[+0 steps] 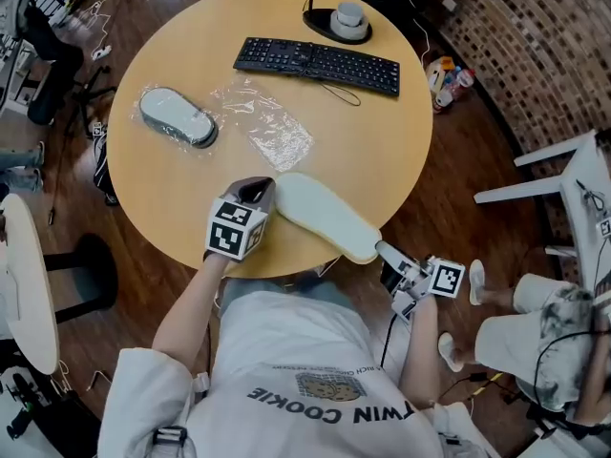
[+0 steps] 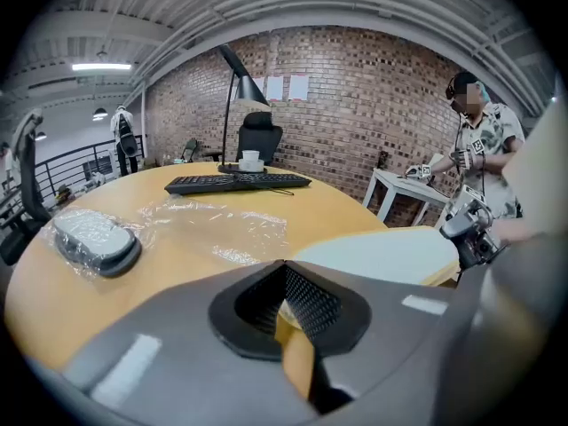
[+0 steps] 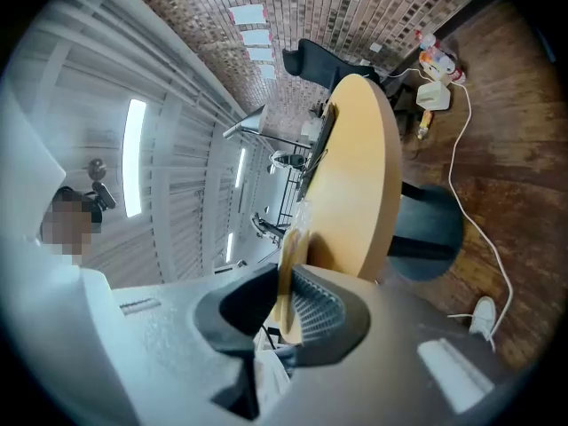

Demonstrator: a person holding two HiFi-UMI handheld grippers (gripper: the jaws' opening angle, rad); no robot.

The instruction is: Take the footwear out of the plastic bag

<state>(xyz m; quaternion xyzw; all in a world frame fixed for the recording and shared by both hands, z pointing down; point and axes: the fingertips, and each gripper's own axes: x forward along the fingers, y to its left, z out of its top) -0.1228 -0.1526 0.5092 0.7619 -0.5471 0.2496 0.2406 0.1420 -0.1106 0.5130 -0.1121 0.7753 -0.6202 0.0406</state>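
**Head view:** On the round wooden bench [image 1: 172, 208], a cream foam slipper [image 1: 325, 216] lies sole-up, its long axis running from 10 to 4 o'clock. Its near end overhangs the bench's 5 o'clock edge, where the right gripper [image 1: 385, 252] has its jaws closed on it. The left gripper [image 1: 256, 192] hovers just beside the other end. A grey slipper wrapped in clear plastic [image 1: 177, 117] sits at 10 o'clock from the left gripper, next to an empty crumpled plastic bag [image 1: 267, 127].

**Left gripper view:** The left gripper [image 2: 286, 304] has its jaws narrowly apart and empty, with only bench showing between them. The grey slipper [image 2: 93, 238] lies at 10 o'clock and the cream foam slipper [image 2: 382, 254] at 2 o'clock.

**Right gripper view:** The right gripper [image 3: 288, 278] clamps the cream foam slipper [image 3: 289, 247] by its thin edge.

The bagged slipper looks to be next, and the left hand is nearer to it.
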